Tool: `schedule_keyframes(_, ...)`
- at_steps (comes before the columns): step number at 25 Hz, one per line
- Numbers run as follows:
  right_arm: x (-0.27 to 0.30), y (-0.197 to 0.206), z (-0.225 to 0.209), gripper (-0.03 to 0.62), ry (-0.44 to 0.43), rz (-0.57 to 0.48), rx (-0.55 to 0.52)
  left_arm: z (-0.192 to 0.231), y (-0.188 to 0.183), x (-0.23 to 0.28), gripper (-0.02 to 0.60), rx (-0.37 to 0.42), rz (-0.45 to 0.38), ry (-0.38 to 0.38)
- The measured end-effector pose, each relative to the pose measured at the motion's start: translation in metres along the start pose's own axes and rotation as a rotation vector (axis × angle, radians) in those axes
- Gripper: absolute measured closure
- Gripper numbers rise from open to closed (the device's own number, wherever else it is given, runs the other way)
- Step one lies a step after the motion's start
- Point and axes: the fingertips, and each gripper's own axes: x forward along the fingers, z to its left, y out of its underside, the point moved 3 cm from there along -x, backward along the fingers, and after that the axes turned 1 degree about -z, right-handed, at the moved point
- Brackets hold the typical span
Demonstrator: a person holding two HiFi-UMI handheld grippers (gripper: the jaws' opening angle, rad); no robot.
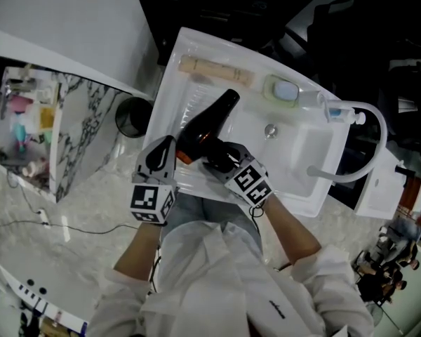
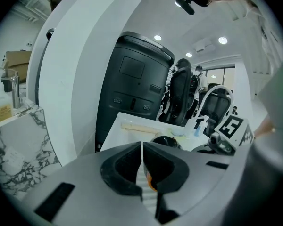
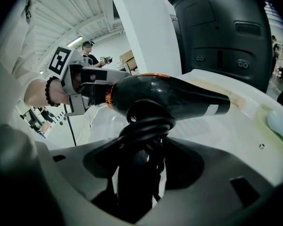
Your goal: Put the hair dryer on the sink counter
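The hair dryer (image 1: pixel 212 120) is black with an orange ring at its rear and hangs just over the ribbed left part of the white sink counter (image 1: pixel 170 83). My right gripper (image 1: pixel 222 158) is shut on its handle, which has the cord coiled round it (image 3: pixel 144 126). In the right gripper view the barrel (image 3: pixel 179 98) points right, across the counter. My left gripper (image 1: pixel 168 146) sits at the dryer's rear end. Its jaws (image 2: pixel 141 147) are shut tip to tip, with nothing seen between them. The dryer's body (image 2: pixel 166 140) shows just beyond them.
On the counter's far side lie a beige roll (image 1: pixel 216 70) and a green soap dish (image 1: pixel 284 91). The basin (image 1: pixel 302 146) is to the right, with a white hose faucet (image 1: pixel 370 135) and a bottle (image 1: pixel 337 111). A black bin (image 1: pixel 132 116) and a marble cabinet (image 1: pixel 84 132) stand left.
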Motion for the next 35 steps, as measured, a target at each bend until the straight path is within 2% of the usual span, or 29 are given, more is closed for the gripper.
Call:
schedule_keyframes(24,0.030,0.015,-0.008,0.322,-0.021,0.088,-0.065,0.006,0.018,-0.002,0.548,-0.022,0.024,0.005)
schedule_keyframes(35,0.037,0.014,-0.014,0.319,-0.051,0.100,-0.036,0.008,0.020,-0.003,0.548,-0.019,0.024,0.009)
